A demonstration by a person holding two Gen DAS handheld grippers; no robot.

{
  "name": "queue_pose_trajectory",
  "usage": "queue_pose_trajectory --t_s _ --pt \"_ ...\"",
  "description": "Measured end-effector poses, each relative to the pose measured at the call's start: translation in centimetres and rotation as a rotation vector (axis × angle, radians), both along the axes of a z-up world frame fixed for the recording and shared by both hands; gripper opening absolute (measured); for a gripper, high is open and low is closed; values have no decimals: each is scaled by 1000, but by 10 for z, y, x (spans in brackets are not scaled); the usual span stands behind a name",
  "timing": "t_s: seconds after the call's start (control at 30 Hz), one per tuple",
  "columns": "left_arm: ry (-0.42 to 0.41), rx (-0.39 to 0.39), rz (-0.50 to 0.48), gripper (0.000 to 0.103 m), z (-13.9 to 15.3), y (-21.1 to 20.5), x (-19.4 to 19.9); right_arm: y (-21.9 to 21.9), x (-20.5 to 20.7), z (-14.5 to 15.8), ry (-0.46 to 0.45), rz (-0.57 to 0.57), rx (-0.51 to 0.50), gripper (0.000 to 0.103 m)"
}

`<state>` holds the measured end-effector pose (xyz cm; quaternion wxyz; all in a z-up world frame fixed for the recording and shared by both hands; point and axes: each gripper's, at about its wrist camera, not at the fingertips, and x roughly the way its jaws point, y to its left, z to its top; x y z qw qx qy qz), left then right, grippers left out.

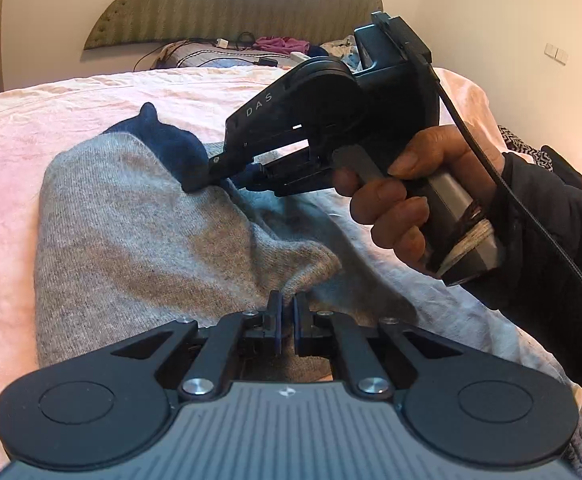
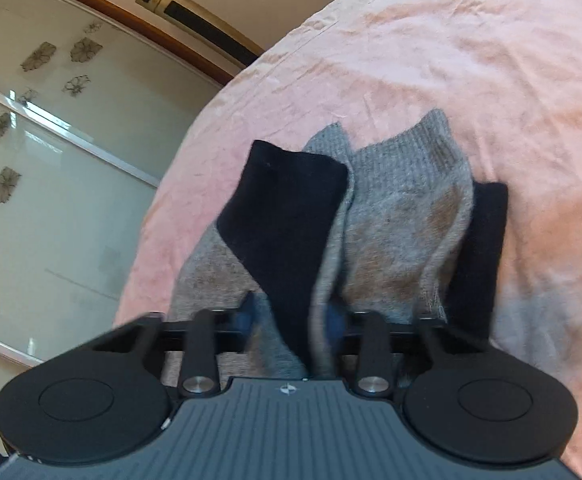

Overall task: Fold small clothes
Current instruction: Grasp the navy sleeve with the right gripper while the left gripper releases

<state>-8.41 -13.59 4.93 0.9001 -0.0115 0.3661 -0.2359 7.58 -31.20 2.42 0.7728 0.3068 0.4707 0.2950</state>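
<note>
A pair of grey socks (image 1: 131,232) with dark navy ends (image 1: 175,144) lies on the pink bedsheet (image 1: 51,120). My left gripper (image 1: 287,312) is shut on the near edge of the grey sock, which is pinched between its pads. My right gripper (image 1: 211,176) reaches in from the right, its tip at the navy end. In the right wrist view the right gripper (image 2: 295,320) has its fingers apart with the socks (image 2: 403,208) and a navy end (image 2: 287,216) bunched between them. Whether the pads squeeze the fabric is hidden.
The person's hand (image 1: 403,200) holds the right gripper's handle. A padded headboard (image 1: 231,4), pillow, cables and clothes (image 1: 283,44) are at the bed's far end. A glass wardrobe door (image 2: 51,160) stands beside the bed.
</note>
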Motion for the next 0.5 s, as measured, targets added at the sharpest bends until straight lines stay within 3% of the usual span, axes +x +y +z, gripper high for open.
queue_pose_trajectory --t_s 0.17,0.23,0.33,0.4,0.43,0.47,0.5 --pt "-55 -47 -98 5 18 -7 -15 -30 -33 38 -159 -29 4 15" --pt "-48 -71 -154 5 21 -11 -20 -47 -48 45 -183 -51 -25 16" --pt "63 -63 -191 5 -1 -18 -14 -60 -51 12 -76 -68 -93 16" --pt "165 -86 -234 5 -14 -17 -10 -67 -57 -7 -46 -114 -57 19" --pt "182 -99 -261 5 -13 -14 -12 -71 -60 -7 -44 -134 -18 22" --pt "170 -114 -295 5 -9 -10 -17 -72 -62 -4 -54 -145 10 35" --pt "138 -132 -326 6 -2 -4 -24 -73 -65 2 -88 -154 29 55"
